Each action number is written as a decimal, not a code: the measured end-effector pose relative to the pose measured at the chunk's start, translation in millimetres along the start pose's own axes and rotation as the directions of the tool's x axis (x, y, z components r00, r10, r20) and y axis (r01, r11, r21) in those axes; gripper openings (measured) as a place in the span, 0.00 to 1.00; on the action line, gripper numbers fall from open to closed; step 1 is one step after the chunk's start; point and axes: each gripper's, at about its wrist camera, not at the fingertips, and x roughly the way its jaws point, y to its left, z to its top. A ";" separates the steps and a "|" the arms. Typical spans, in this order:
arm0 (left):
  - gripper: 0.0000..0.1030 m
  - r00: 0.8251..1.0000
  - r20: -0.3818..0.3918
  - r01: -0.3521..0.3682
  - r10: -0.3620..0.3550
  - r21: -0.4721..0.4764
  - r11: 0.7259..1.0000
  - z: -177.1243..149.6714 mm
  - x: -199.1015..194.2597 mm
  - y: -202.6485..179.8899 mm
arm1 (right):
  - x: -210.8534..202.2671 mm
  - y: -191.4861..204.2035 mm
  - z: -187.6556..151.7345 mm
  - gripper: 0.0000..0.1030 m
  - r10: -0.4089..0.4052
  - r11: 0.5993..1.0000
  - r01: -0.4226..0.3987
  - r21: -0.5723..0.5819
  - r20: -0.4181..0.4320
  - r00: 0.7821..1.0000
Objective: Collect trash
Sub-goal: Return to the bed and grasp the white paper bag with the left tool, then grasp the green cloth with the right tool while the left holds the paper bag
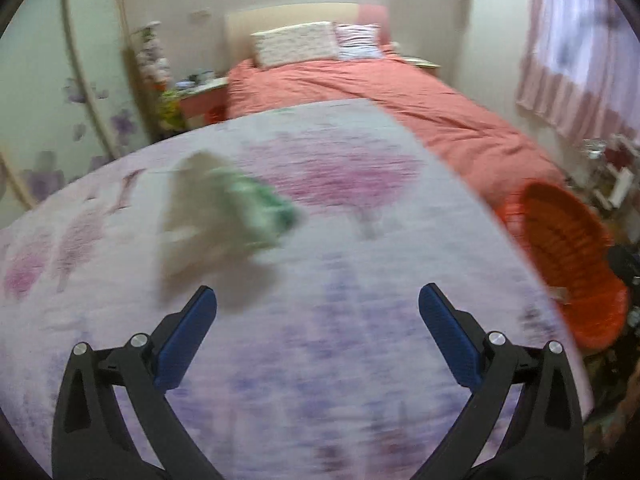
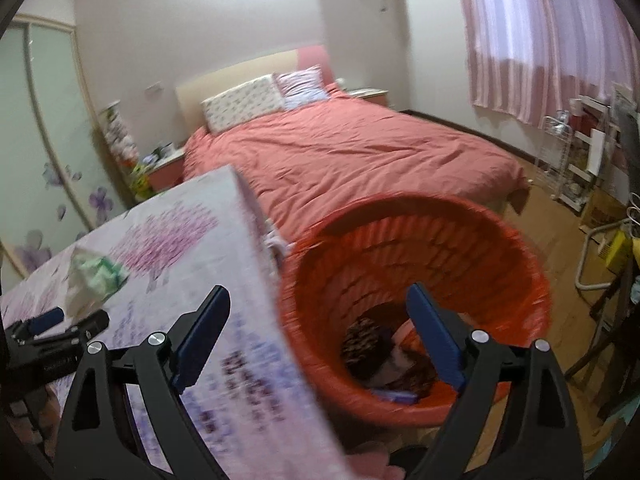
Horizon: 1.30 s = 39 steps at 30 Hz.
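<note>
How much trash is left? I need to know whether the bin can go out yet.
Done: some dark trash lies in the orange bin. In hand: nothing; the left gripper and right gripper are both open and empty. Left: the white and green crumpled wrapper on the flowered table.

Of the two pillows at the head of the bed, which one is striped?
The smaller pillow, on the curtain side, carries the stripes. The larger pillow beside it, on the wardrobe side, is white with a small scattered print instead.
</note>
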 end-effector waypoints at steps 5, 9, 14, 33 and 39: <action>0.95 0.991 0.039 -0.127 0.128 -0.008 0.992 -6.2 3.3 58.5 | 1.2 36.3 -7.3 0.87 0.061 0.996 -0.063 -0.059 -0.033 0.998; 0.91 0.992 0.036 -0.122 0.125 -0.070 0.990 -0.6 15.8 90.5 | 4.2 56.9 -11.7 0.87 0.082 0.991 -0.087 -0.098 -0.057 0.995; 0.77 0.998 0.016 -0.063 0.064 -0.068 0.996 9.9 33.7 94.4 | 9.0 73.2 -16.6 0.87 0.101 0.986 -0.111 -0.124 -0.083 0.991; 0.34 1.000 0.004 -0.016 0.016 -0.037 0.999 25.1 63.6 109.4 | 19.7 97.9 -22.5 0.87 0.115 0.976 -0.136 -0.168 -0.129 0.985; 0.34 0.989 -0.012 -0.145 0.145 -0.068 0.987 3.0 45.2 154.4 | 20.9 117.4 -23.3 0.87 0.144 0.967 -0.170 -0.188 -0.142 0.979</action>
